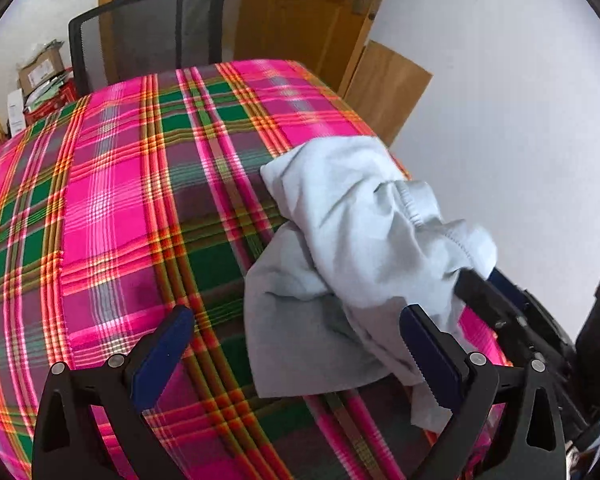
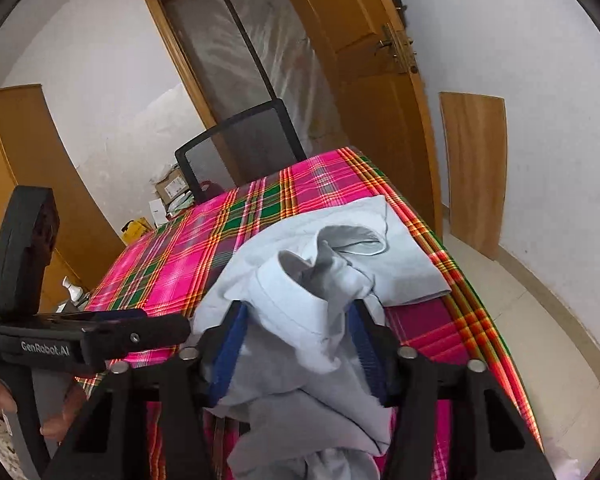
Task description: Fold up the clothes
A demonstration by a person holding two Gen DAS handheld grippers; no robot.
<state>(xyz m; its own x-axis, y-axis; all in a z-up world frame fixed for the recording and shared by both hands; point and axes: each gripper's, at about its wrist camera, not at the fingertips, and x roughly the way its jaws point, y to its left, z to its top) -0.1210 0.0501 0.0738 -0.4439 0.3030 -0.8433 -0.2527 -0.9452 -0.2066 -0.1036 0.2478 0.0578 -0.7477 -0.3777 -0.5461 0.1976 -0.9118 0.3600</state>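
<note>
Nearest, the right gripper (image 2: 296, 336) has a bunched fold of the pale blue shirt (image 2: 300, 304) between its blue pads (image 2: 228, 352); the jaws stand fairly wide around that thick wad, and the cloth seems to press against both pads, so I read it as a hold on the garment, probably to lift it clear before spreading it. Beside it on the left, the left gripper (image 1: 296, 340) hangs with its jaws wide and nothing between them, only plaid cloth below; its right pad (image 1: 428, 356) sits just beside the shirt's hanging edge, likely ready to take a second corner. Beyond the grippers, the shirt lies crumpled at the near right of the table, on the pink and green plaid tablecloth (image 1: 120, 200), which is otherwise bare, leaving room to lay it flat. Farther off, a mesh-backed chair (image 1: 148, 36) stands against the table's far edge, and behind it a wooden door (image 2: 372, 80).
</note>
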